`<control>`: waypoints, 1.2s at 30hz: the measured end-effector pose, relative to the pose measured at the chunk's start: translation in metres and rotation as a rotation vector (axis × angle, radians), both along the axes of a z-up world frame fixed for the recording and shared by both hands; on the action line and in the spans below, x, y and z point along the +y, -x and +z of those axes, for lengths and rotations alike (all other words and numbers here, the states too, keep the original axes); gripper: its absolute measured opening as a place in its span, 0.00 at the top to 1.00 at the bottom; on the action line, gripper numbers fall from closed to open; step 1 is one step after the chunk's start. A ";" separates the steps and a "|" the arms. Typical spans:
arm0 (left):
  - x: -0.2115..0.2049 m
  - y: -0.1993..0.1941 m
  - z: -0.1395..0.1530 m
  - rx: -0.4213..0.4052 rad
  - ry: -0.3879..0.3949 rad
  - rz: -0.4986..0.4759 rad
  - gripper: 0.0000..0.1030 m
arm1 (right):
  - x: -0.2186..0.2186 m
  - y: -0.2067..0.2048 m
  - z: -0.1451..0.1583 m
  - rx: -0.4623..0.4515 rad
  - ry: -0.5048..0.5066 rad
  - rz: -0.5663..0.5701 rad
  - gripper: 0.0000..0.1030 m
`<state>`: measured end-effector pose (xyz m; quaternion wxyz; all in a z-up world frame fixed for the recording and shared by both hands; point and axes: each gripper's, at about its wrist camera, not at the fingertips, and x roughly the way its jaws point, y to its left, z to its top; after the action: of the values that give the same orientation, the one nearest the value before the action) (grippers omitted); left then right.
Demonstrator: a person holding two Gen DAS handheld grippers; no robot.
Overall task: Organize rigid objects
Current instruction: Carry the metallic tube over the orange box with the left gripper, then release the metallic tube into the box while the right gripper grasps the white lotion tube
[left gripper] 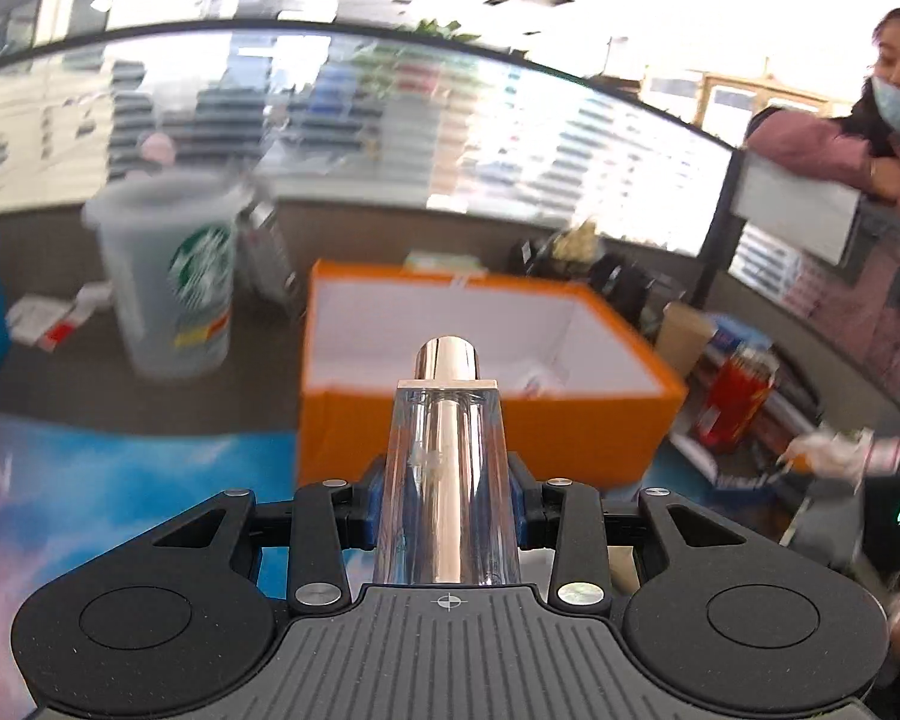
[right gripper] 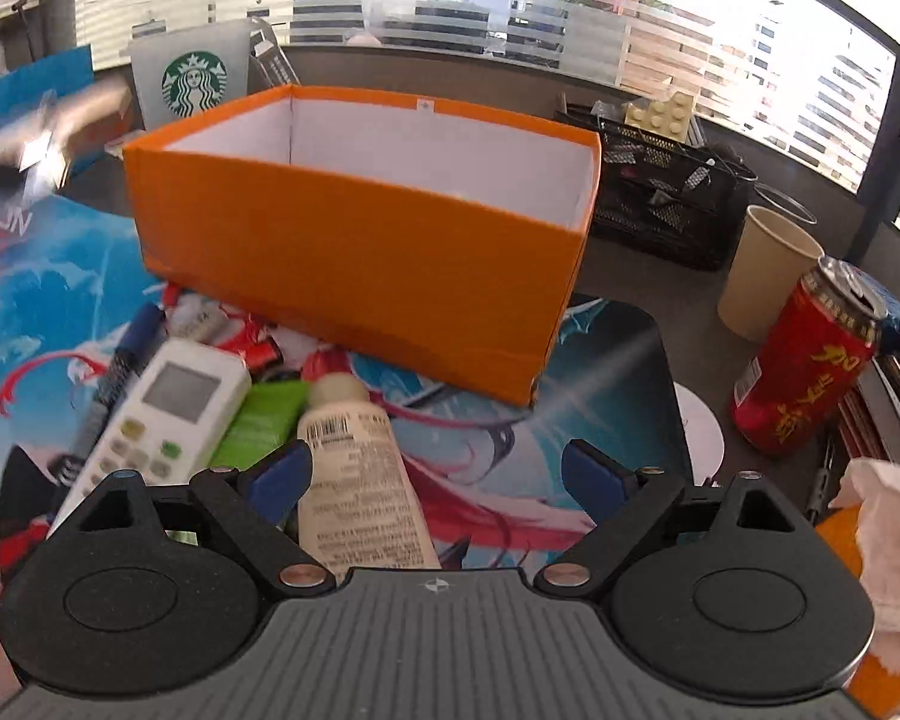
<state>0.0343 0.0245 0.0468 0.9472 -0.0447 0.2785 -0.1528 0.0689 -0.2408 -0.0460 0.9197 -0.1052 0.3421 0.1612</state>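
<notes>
A red can [right gripper: 804, 360] stands beside a paper cup [right gripper: 762, 270] (both upright); a black mesh organiser [right gripper: 660, 204] sits behind, a masked woman [left gripper: 894, 90] beyond.

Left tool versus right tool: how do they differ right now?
The left tool is shut on the clear bottle with a metallic cap; the right tool is open and holds nothing. The left tool points over the near wall of the orange box, above its open top; the right tool hangs low over the cream tube on the printed mat. Both face the orange box.
</notes>
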 end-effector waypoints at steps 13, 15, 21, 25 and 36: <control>-0.044 -0.097 0.014 0.039 -0.040 -0.023 0.66 | -0.012 -0.002 -0.011 0.071 -0.173 0.046 0.45; -0.045 -0.113 0.006 0.069 -0.044 -0.006 0.66 | -0.013 -0.002 -0.011 0.077 -0.188 0.046 0.45; -0.057 -0.160 -0.015 0.150 -0.079 0.032 0.66 | -0.015 -0.003 -0.015 0.089 -0.198 0.058 0.45; -0.067 -0.185 -0.033 0.219 -0.122 0.055 0.66 | -0.012 -0.005 -0.019 0.101 -0.189 0.069 0.46; -0.085 -0.203 -0.060 0.313 -0.221 0.069 0.66 | -0.014 -0.004 -0.024 0.111 -0.201 0.067 0.46</control>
<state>0.2377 -0.0605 -0.0131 0.8962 0.0266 0.4356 -0.0800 0.0733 -0.2553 -0.0700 0.8993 -0.0146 0.3711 0.2308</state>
